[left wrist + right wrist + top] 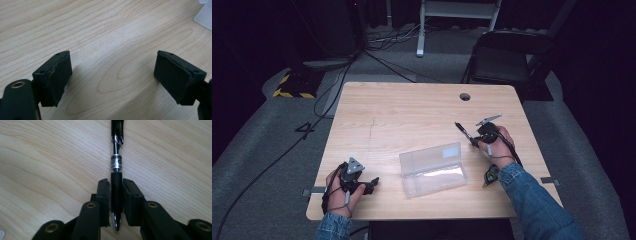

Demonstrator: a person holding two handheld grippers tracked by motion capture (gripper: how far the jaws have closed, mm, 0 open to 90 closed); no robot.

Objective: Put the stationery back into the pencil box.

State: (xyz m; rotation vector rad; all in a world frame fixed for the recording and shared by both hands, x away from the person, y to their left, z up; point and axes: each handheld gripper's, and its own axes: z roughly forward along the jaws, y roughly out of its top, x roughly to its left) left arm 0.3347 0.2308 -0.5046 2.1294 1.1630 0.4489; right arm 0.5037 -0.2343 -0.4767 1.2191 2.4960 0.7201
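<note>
Gripping with the right gripper (116, 186): jaws closed from both sides on the black rubber sleeve of the pen (116, 162), pads pressed to it, silver tip poking out toward the bottom of the frame, barrel and clip running straight up to the top edge. Seen from the high view at right of centre, just above the hand. Probably lifted only slightly, or not at all; hard to judge from the flat lighting.

Resting with the left gripper (112, 72) at lower left in the high view: jaws spread wide, nothing between them, bare wood beneath, a corner of the clear plastic case (203, 15) at the upper right of its own view.

To do the pick-up well: keep the squeeze square on the rubber sleeve, not on the slick barrel above it; raise straight up before swinging over, so as not to drag the tip; hold the long end level to avoid twisting in the pads.

Farther out: pale wooden table (412, 110), the case lying open at lower centre, a small round hole (465, 96) near the far edge. Beyond, grey carpet, a dark folding chair (504, 60) at upper right, loose cables (382, 60) across the floor, a yellow-and-black striped base (292, 86) at upper left, darkness behind.
</note>
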